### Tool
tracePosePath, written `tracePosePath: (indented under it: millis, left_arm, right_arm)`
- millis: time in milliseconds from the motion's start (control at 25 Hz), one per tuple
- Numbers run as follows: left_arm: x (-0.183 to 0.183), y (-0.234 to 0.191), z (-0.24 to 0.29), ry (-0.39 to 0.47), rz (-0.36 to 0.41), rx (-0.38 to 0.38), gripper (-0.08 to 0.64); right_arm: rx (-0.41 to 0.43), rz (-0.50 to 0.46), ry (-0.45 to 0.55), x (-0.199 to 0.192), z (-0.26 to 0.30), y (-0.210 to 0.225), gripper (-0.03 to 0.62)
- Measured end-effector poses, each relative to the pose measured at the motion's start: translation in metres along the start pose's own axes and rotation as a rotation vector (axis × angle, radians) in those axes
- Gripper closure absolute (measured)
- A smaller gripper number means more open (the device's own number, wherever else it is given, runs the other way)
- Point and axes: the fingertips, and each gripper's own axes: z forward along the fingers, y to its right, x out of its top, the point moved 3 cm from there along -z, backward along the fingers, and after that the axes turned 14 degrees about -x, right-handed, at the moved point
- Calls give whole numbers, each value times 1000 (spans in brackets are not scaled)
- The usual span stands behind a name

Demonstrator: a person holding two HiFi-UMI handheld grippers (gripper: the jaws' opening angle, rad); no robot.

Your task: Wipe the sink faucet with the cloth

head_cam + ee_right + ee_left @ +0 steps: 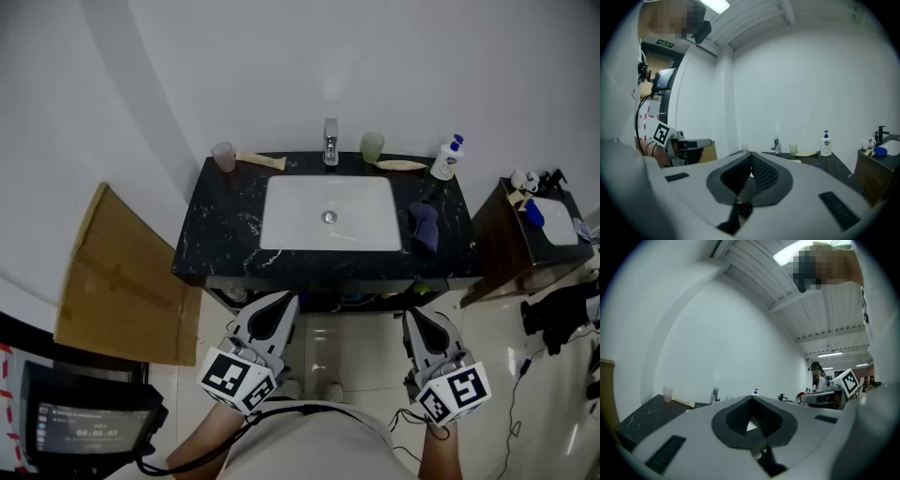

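My left gripper (752,399) has its fingers (693,427) closed tip to tip, with nothing between them. Beyond the fingers and to their left, a dark surface (642,416) carries a cup (668,393) and the faucet (715,394).

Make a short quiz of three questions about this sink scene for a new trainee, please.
1. True or false: the cloth lies on the counter, to the right of the sink.
2. Which stands nearest the faucet? A) green cup B) soap bottle C) pink cup
3. Fill in: the jaws of the right gripper are ____.
Key: 1 true; 2 A; 3 shut, with nothing between them.
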Motion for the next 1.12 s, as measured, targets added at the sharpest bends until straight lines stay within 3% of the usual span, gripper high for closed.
tracePosePath:
  millis: [360, 600, 1120]
  left_arm:
    - [-14, -1, 27, -10, -15, 48, 560]
    - [-26, -32, 53, -29, -27, 51, 560]
    - [10, -154, 157, -20, 17, -93, 560]
  right_arm:
    - [52, 6, -42, -16, 19, 32, 588]
    - [60, 25, -54, -20, 60, 46, 588]
    - [-33, 41, -32, 13, 198, 70, 588]
